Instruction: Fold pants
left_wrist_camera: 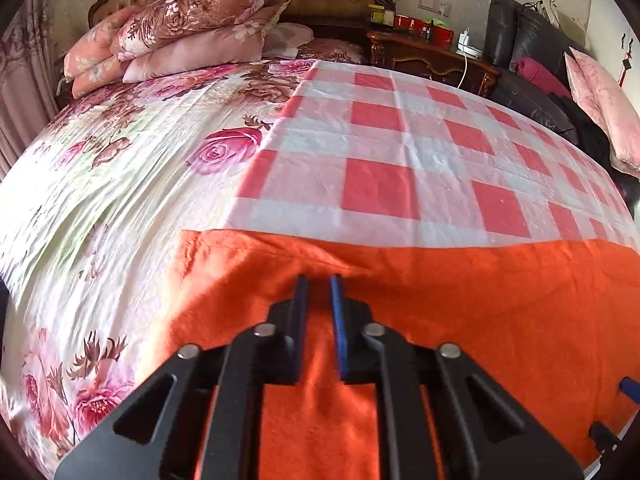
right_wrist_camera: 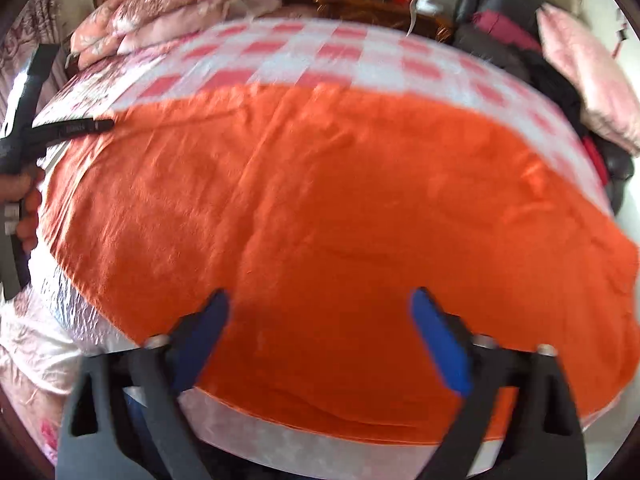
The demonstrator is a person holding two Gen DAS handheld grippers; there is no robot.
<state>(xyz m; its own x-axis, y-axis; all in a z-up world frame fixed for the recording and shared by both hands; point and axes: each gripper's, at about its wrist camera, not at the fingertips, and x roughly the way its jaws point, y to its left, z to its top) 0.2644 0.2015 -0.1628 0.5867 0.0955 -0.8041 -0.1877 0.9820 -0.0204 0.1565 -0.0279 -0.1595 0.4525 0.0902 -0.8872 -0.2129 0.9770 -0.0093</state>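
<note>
A: Quick status, how far are you on the fold?

B: Early, by my read. The orange pants point(right_wrist_camera: 320, 208) lie spread flat on the checked sheet point(left_wrist_camera: 400, 152) on the bed point(left_wrist_camera: 100, 184), at its near edge. You've got one broad slab of fabric with no stacked layers I can make out, so the folds look mostly still to do. Legs and waistband aren't distinguishable; the right wrist view is blurred.

A: Tongs?

B: Your left tongs point(left_wrist_camera: 319, 280) are nearly pressed together with pants cloth between the fingers, near the far left corner; looks like a pinch on a raised ridge. Your right tongs point(right_wrist_camera: 320, 300) are spread wide over the near edge, gripping nothing.

A: Orientation?

B: Long axis runs left to right across the bed, parallel to the near edge. Which end is the waist, I can't tell.

A: Anything else?

B: Folded floral quilts point(left_wrist_camera: 180, 28) sit by the headboard, well apart.
</note>
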